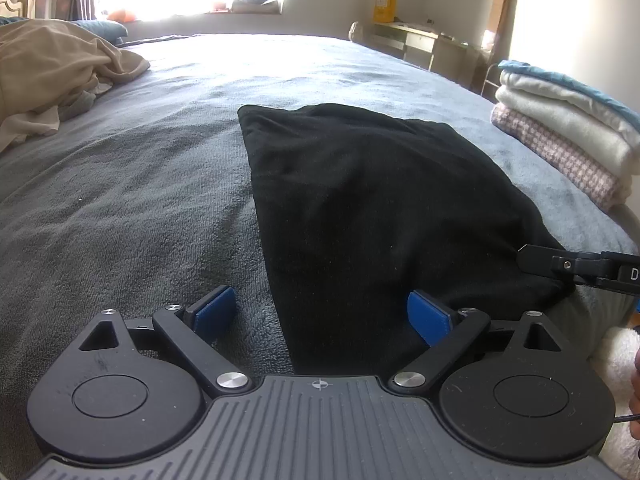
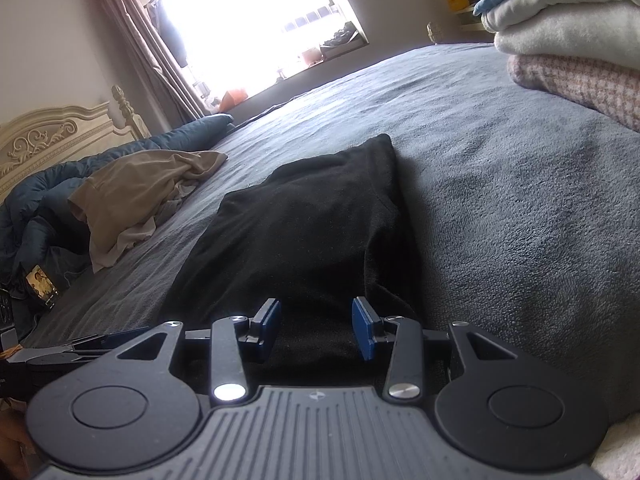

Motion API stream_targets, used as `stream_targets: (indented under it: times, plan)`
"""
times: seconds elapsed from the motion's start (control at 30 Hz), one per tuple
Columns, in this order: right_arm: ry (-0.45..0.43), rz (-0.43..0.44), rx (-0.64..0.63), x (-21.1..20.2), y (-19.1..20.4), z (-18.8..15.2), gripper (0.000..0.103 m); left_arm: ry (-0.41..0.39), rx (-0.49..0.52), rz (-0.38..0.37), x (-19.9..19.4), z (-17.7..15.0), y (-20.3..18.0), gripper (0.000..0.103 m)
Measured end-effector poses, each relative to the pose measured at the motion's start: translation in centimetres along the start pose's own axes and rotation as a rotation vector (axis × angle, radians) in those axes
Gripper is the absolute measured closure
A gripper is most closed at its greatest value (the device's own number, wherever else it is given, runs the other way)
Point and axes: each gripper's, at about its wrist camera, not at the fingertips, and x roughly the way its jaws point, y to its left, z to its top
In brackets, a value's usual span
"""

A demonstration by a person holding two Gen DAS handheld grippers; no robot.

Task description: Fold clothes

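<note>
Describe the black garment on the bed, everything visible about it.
The black garment is a plain, soft, matte knit-looking cloth, already folded into a long panel with straight side edges, narrower toward its near end. It lies flat on the grey bedspread, a few shallow wrinkles near its far end. The left gripper straddles its near left edge with jaws wide apart; the right gripper sits at its near right end, pads apart, not pinching. No print or label shows.

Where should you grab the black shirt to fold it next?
Probably the near edge of the black shirt, coming from the person's side. It lies flat on the grey bed with that edge nearest both open grippers, one toward each corner, so it can lift evenly.
</note>
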Motion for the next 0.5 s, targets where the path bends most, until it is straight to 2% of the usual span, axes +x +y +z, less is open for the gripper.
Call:
stream_targets:
  times: [0.5]
  plan:
    - [0.000,0.001,0.002,0.04,-0.01,-0.08,0.061,0.002,0.003,0.002,-0.04,-0.07,0.05,0.008]
